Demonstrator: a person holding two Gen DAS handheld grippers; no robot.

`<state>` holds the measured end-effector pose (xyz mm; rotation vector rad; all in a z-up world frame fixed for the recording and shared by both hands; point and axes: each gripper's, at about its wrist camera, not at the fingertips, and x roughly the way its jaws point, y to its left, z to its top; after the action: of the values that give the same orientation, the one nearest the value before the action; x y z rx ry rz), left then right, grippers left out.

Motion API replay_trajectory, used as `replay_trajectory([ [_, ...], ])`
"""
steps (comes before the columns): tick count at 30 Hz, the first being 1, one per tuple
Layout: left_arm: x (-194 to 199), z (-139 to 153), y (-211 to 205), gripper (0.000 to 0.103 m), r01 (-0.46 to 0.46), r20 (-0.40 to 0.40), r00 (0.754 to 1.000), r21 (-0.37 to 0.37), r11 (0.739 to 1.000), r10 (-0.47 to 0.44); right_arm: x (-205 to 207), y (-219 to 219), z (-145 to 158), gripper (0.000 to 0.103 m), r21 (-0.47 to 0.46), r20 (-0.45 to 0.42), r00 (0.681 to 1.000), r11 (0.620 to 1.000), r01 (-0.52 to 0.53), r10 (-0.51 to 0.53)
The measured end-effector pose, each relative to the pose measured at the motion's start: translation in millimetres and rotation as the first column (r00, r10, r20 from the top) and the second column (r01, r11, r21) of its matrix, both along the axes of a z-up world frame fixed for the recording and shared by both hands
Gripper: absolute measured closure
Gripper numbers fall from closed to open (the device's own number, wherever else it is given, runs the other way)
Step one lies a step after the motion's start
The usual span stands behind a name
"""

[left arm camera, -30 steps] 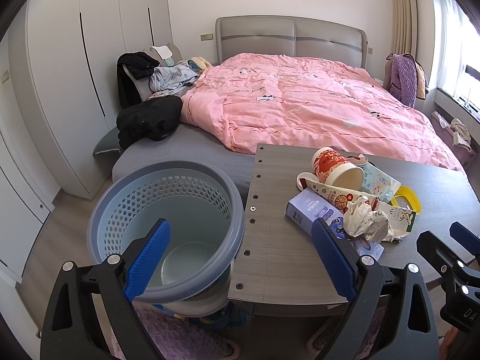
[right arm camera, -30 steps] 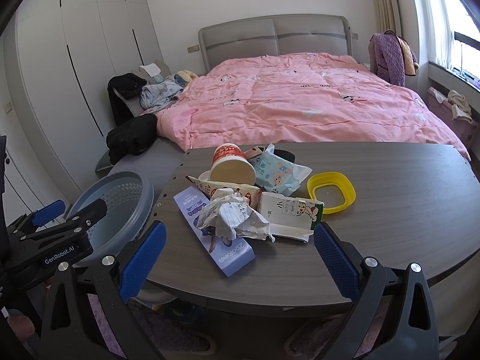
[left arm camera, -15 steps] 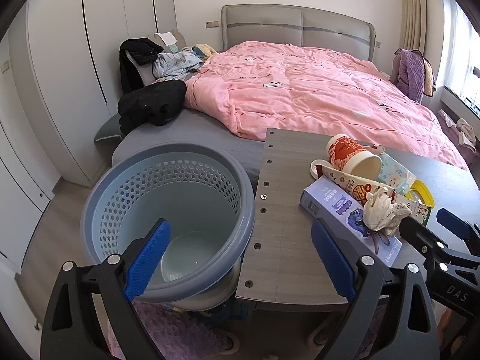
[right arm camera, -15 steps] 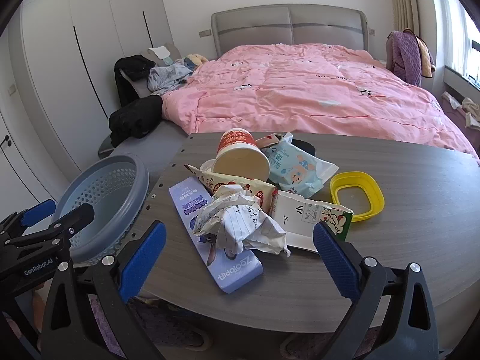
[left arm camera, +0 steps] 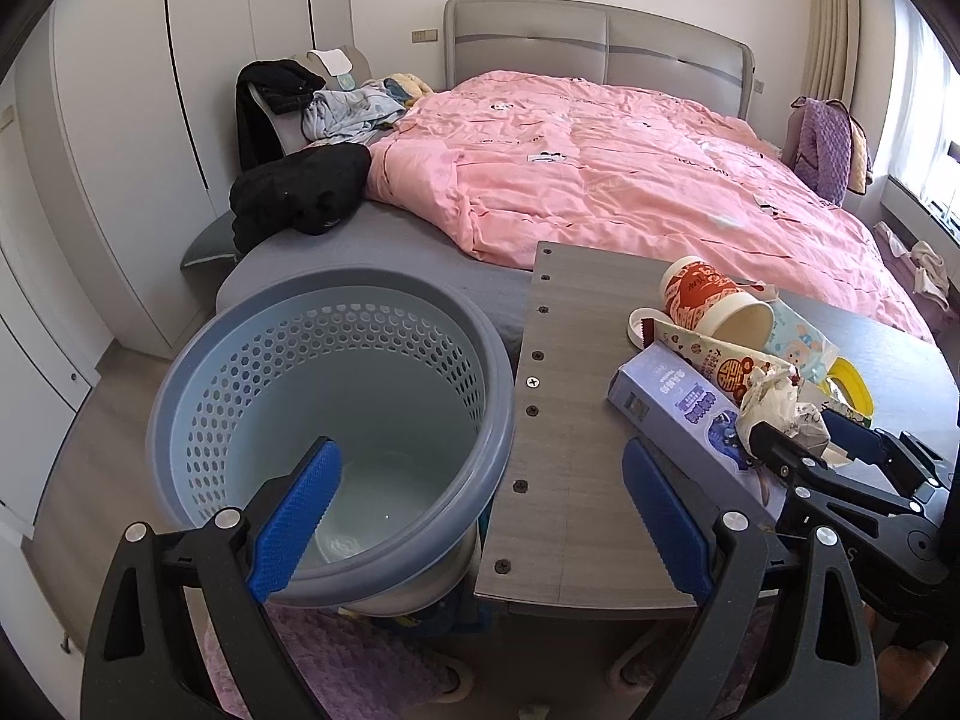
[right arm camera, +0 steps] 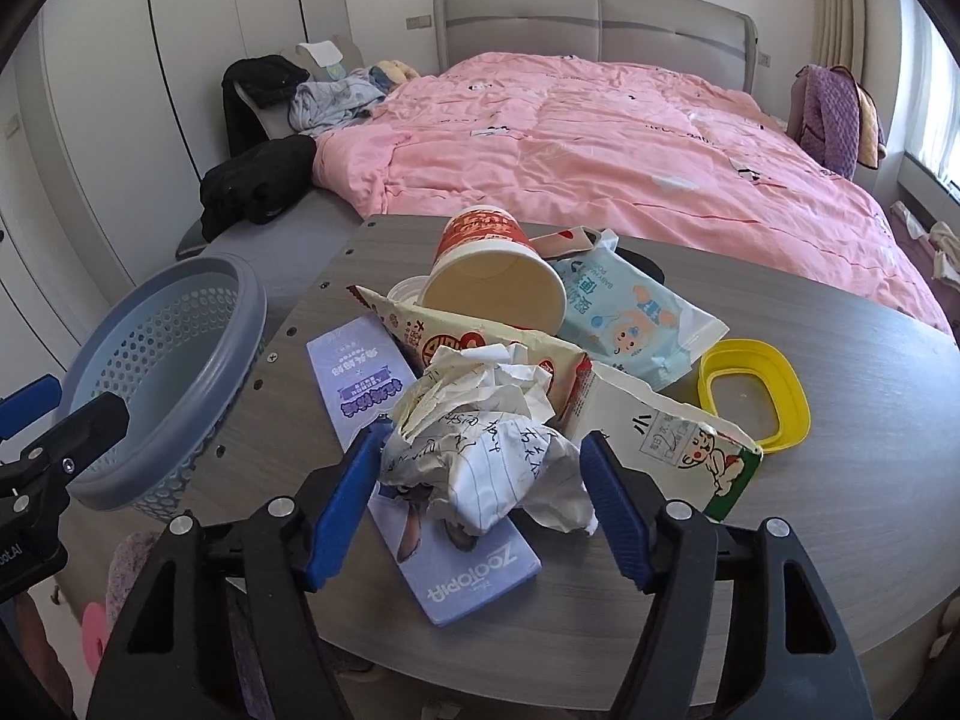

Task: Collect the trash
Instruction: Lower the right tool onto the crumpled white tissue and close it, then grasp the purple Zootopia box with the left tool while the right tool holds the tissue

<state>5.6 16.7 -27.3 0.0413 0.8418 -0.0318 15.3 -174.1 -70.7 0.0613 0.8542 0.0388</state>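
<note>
The flat purple box on the table carries the brand word "ZOOTOPIA" in white at its near end, read upside down in the right wrist view; Chinese characters are printed along its length. The crumpled paper shows handwriting, not legible. The torn carton bears the character "小" beside a cartoon child. The blue wipes packet has mirrored print, partly "BABY". The red cup and snack bag carry Chinese characters, unreadable.

Left hand-held gripper wide open; right hand-held gripper partly closed, fingers level.
</note>
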Motion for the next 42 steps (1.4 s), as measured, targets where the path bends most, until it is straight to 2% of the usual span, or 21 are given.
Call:
replay_trajectory([
  [4, -1, 0, -3, 0.012, 0.006, -0.003, 1.0, -0.001, 1.0, -0.006, -3, 2, 2, 0.044, -0.004, 0.01, 1.0, 1.0, -0.016, 0.016],
  [17, -7, 2, -17, 0.012, 0.044, -0.013, 0.999, -0.011, 0.999, -0.044, -29, -19, 30, 0.045, 0.064, 0.083, 0.997, 0.998, 0.004, -0.009],
  [27, -3, -7, -64, 0.012, 0.116, -0.043, 0.992, -0.033, 0.993, -0.118, -63, -57, 47, 0.045, 0.104, 0.13, 0.989, 0.993, 0.051, -0.065],
  [34, 2, -22, -110, 0.012, 0.168, -0.092, 0.982, 0.007, 0.986, -0.166, -79, -90, 39, 0.045, 0.156, 0.128, 0.985, 0.983, 0.094, -0.114],
  [42, 14, -39, -149, 0.012, 0.157, -0.128, 0.981, 0.095, 0.983, -0.144, -86, -117, 25, 0.045, 0.205, 0.104, 0.984, 0.971, 0.12, -0.144],
])
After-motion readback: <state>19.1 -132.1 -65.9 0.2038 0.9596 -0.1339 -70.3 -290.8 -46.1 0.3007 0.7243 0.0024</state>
